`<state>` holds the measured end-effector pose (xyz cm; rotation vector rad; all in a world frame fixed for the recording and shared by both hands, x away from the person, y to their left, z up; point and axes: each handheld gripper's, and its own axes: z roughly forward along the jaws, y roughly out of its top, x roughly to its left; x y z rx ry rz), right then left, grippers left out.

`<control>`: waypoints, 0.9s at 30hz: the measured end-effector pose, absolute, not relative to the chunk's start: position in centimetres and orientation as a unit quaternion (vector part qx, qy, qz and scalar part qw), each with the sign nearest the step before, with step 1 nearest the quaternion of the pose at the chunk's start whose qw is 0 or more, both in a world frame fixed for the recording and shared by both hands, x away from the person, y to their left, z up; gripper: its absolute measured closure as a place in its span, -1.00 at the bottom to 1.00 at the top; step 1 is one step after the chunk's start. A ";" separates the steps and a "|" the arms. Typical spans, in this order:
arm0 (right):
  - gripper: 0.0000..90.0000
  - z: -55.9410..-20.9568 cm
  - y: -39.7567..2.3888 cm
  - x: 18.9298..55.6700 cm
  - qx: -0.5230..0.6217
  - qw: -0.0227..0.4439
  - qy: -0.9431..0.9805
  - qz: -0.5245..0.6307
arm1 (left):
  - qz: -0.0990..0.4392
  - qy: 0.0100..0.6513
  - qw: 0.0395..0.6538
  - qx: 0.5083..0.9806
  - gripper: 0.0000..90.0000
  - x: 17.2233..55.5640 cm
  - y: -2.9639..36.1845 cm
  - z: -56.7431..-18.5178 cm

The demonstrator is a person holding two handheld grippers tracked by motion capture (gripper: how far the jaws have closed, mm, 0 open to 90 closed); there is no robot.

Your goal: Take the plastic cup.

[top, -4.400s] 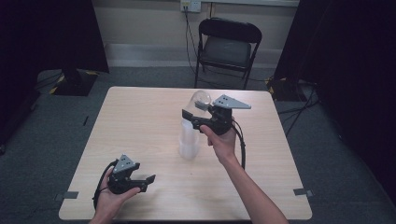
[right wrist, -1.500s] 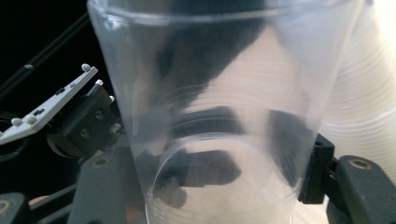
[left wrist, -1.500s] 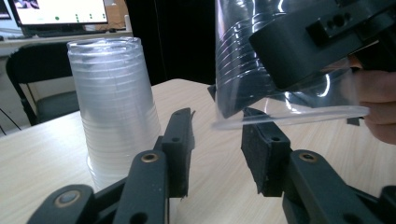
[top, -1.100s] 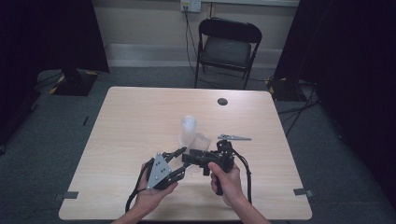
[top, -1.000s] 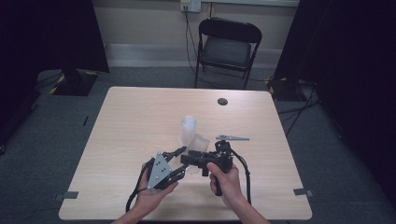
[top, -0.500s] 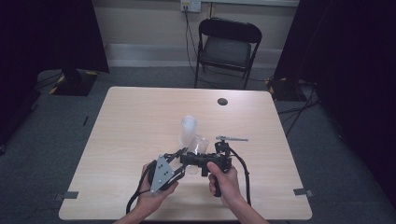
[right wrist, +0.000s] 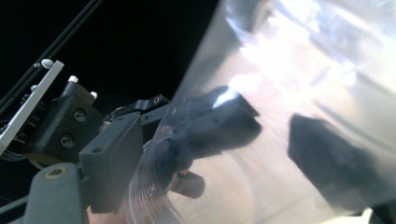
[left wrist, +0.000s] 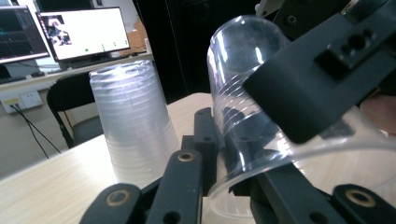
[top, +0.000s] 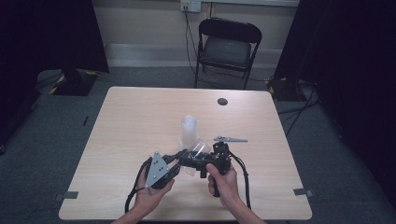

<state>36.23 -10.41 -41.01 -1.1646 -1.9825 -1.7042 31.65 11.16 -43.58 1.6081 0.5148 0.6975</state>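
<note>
A clear plastic cup (top: 200, 150) lies tilted between my two grippers above the table's front middle. My left gripper (top: 180, 164) points right; its jaws have just been closing and now pinch the cup's (left wrist: 243, 93) rim. My right gripper (top: 190, 159) points left. Its jaws have just been opening and stand wide on either side of the cup (right wrist: 303, 93), not pressing it. In the left gripper view, my left gripper (left wrist: 233, 186) sits low and one jaw of the right gripper crosses the upper right. A stack of clear cups (top: 188, 129) stands upside down just behind.
The wooden table (top: 130, 116) has a small black disc (top: 222, 101) near its far edge. A black folding chair (top: 227, 46) stands behind the table. The cup stack (left wrist: 130, 126) is close to the left of my left jaws. Monitors (left wrist: 81, 32) glow far off.
Some seconds ago the right gripper held the cup up by the stack and the left rested at the front left. They now meet at the front middle. Both hands kept still lately.
</note>
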 end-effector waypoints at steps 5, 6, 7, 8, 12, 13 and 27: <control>-0.65 -40.8 -10.7 36.2 -0.396 0.129 -0.687 -0.596 | 0.281 0.231 0.618 0.697 0.94 31.7 11.3 -43.6; -0.64 -40.7 -10.8 36.2 -0.395 0.124 -0.686 -0.599 | 0.279 0.231 0.619 0.697 0.94 31.7 11.4 -43.6; -0.65 -40.7 -10.9 36.1 -0.393 0.117 -0.685 -0.602 | 0.272 0.231 0.622 0.697 0.94 31.7 11.4 -43.6; -0.65 -40.6 -11.0 36.1 -0.392 0.113 -0.685 -0.603 | 0.268 0.234 0.623 0.696 0.94 31.7 11.5 -43.5; -0.65 -40.5 -11.2 36.2 -0.389 0.111 -0.683 -0.608 | 0.250 0.243 0.623 0.700 0.95 31.9 11.8 -43.5; -0.66 -40.5 -11.3 36.3 -0.389 0.109 -0.683 -0.608 | 0.248 0.245 0.622 0.701 0.95 31.9 11.8 -43.5; -0.67 -40.1 -12.3 36.6 -0.398 0.086 -0.673 -0.617 | 0.215 0.253 0.614 0.716 0.98 31.5 12.3 -43.0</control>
